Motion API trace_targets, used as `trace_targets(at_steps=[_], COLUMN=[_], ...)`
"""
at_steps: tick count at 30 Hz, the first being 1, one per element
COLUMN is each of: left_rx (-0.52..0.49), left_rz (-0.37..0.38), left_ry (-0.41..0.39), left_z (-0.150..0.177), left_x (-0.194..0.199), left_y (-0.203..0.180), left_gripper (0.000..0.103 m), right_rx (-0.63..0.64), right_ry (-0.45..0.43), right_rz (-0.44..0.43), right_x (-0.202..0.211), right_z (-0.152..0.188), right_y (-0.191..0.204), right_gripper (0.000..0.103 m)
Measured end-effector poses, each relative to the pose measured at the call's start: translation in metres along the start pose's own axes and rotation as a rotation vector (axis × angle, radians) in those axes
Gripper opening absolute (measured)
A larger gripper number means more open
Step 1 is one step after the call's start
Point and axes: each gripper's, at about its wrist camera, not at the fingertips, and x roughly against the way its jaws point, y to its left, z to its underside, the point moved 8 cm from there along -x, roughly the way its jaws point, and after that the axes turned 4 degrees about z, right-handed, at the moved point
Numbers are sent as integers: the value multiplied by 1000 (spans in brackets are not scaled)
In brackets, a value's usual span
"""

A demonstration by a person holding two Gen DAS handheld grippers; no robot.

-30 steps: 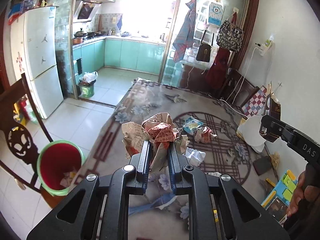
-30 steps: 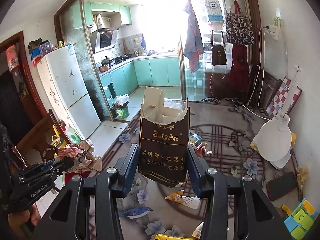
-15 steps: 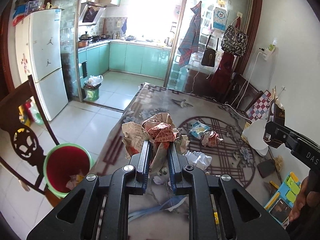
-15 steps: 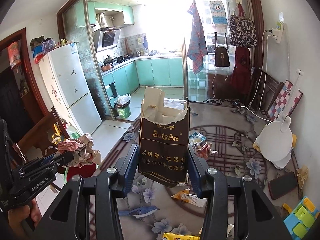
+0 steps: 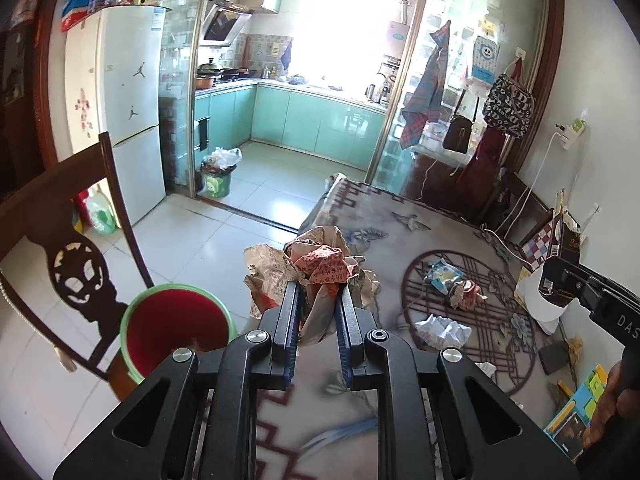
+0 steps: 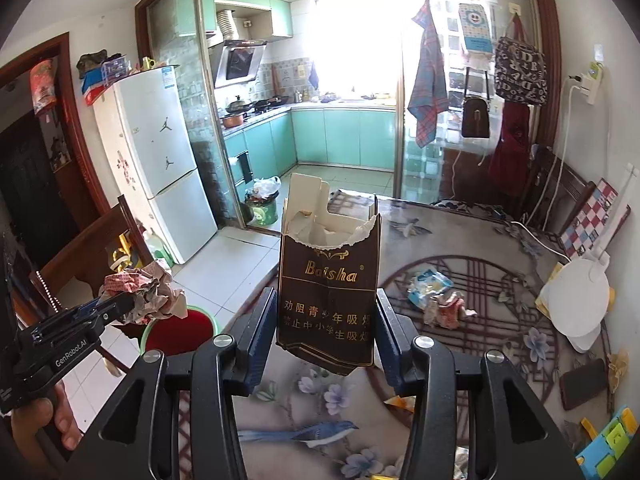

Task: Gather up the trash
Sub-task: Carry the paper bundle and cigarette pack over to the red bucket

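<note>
My left gripper point(image 5: 318, 304) is shut on a crumpled wad of red and beige paper point(image 5: 312, 268), held up over the table's left edge. The wad also shows in the right wrist view point(image 6: 148, 294). A red bin with a green rim point(image 5: 176, 326) stands on the floor just left of and below it. My right gripper point(image 6: 326, 320) is shut on a torn brown Baisha cigarette carton point(image 6: 328, 292), held upright above the table. More trash lies on the table: a blue wrapper point(image 5: 442, 274), a crumpled red wrapper point(image 5: 464, 294) and a white paper ball point(image 5: 442, 330).
A dark wooden chair point(image 5: 76, 264) stands beside the bin. The table point(image 5: 400, 224) has a patterned cloth. On its right side are a white lamp point(image 6: 578, 304), a phone point(image 6: 584, 384) and coloured blocks point(image 6: 612, 436). A fridge point(image 5: 128, 128) and kitchen lie beyond.
My left gripper has swung left and tilted up with the paper wad, so the red bin now sits closer beneath it. The right gripper holds the carton nearly still.
</note>
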Motion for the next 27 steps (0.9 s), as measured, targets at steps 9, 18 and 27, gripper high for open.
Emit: trace_targets(at_steps=[9,18,27], left_rx=[21,20,52], left_rz=[-36,-49,-75], left_ry=[5,48,107], left_z=[-16,-25,-20], left_x=[-7,-27,-52], left_y=[63,124,180], left_gripper=[16,17,17], right_rx=[35,44,68], right_ry=[14,44,117], right_rz=[-13,-16,-42], right_x=[-32,-78,-130], right_z=[-16,-22,-12], right_y=[72,139,195], right_gripper=[45,45,45])
